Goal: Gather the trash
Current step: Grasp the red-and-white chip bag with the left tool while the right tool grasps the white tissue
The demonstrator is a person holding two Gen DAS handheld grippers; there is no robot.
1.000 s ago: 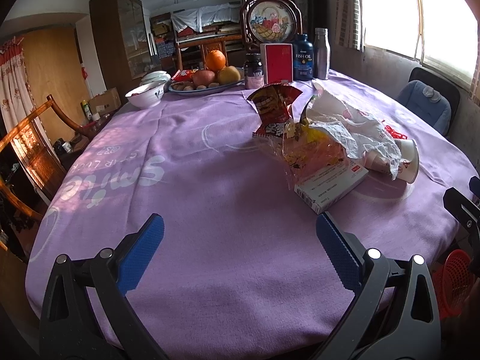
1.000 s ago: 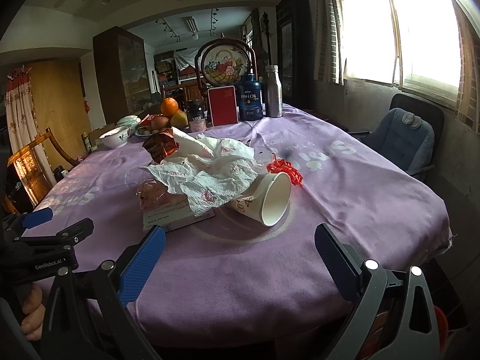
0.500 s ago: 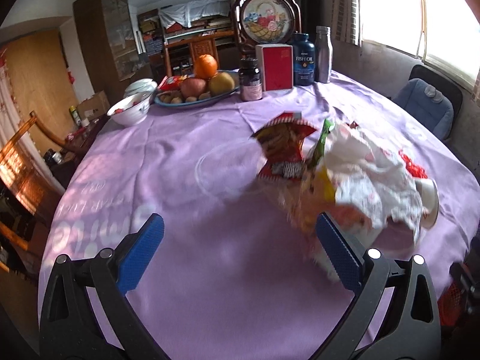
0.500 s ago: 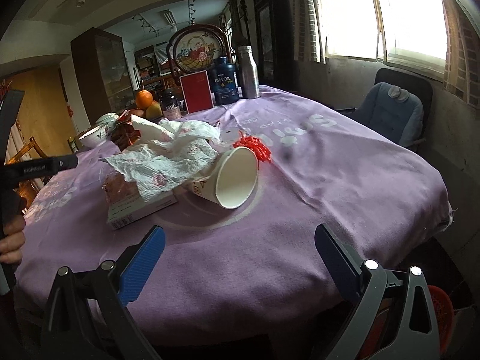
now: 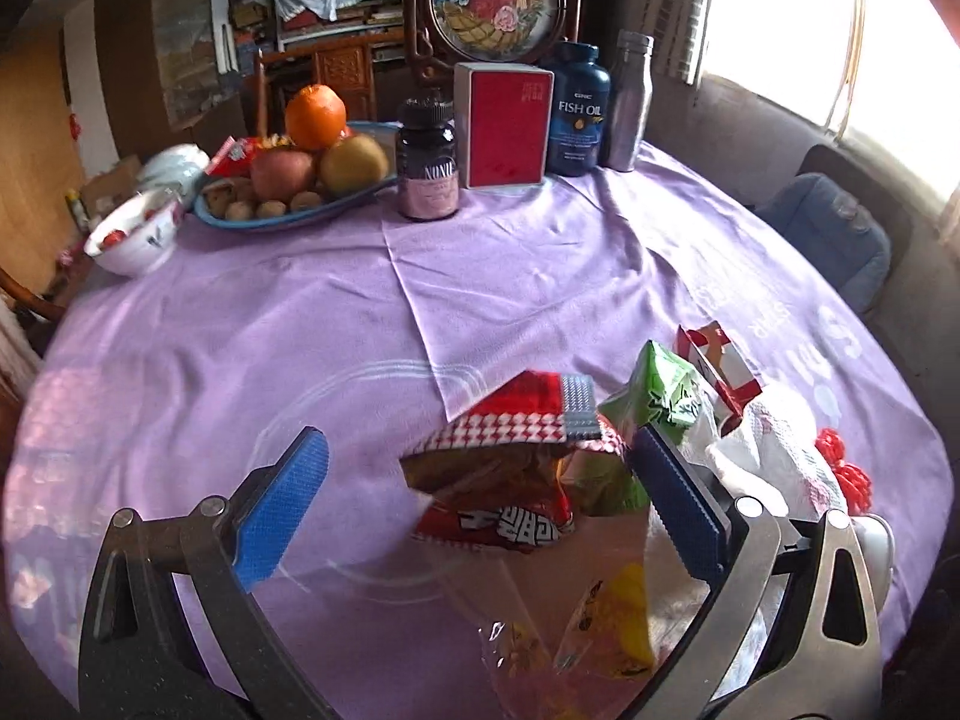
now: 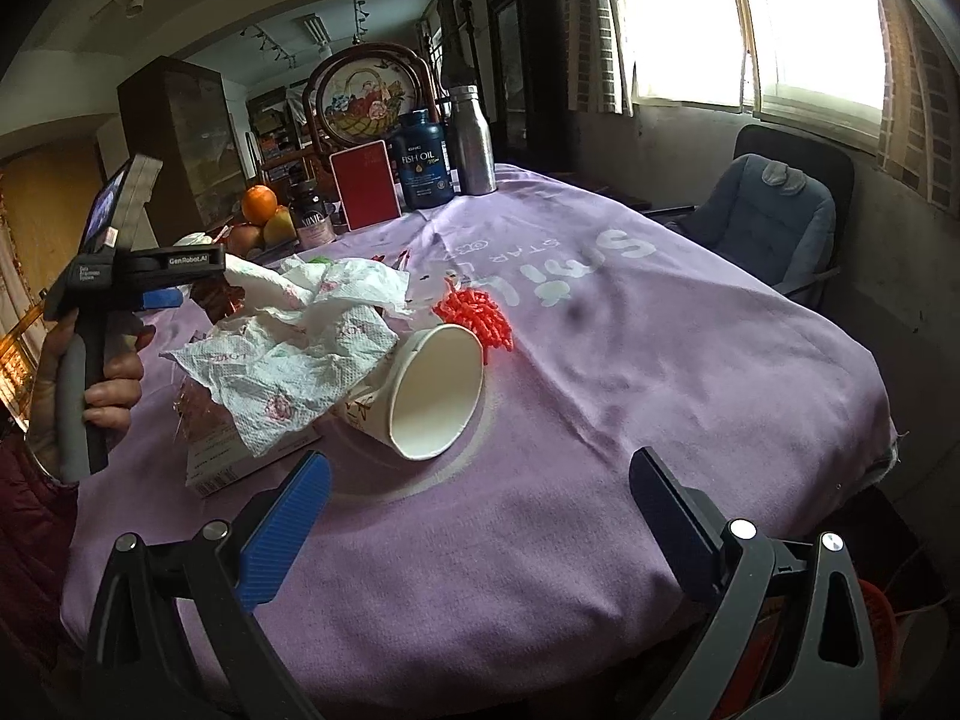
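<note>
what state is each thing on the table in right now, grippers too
left gripper: open, jaws either side of the red snack bag
right gripper: open, nothing held
red snack bag: torn open, crumpled
white paper cup: tipped on its side, empty
white floral tissue: crumpled, draped over the pile
dark supplement jar: upright, capped
blue fish oil bottle: upright, capped
steel bottle: upright, capped

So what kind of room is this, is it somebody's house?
Most likely a dining room in a home. A big table under a purple tablecloth holds a fruit plate, there is a cushioned chair by the window, and a wooden cabinet stands behind.
</note>
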